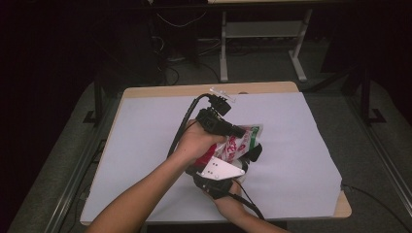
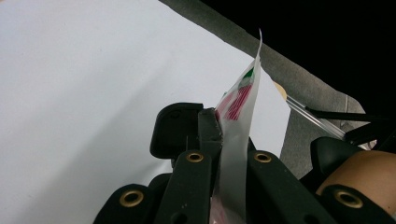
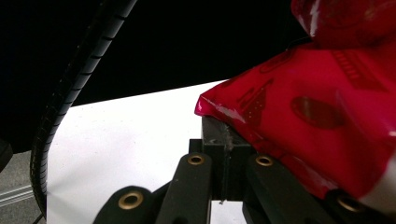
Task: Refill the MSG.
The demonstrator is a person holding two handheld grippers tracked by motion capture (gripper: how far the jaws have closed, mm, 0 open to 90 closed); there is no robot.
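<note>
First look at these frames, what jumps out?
The red-and-white printed plastic snack bag, held up over the middle of the white-covered table between both hands. The left gripper is shut on the bag's clear edge, and the right gripper is shut on its glossy red corner. Around the table, the room is dark.

High view looks down over table [image 1: 145, 126]; both claw views close, sharing red-white packet [image 1: 238, 143].
</note>
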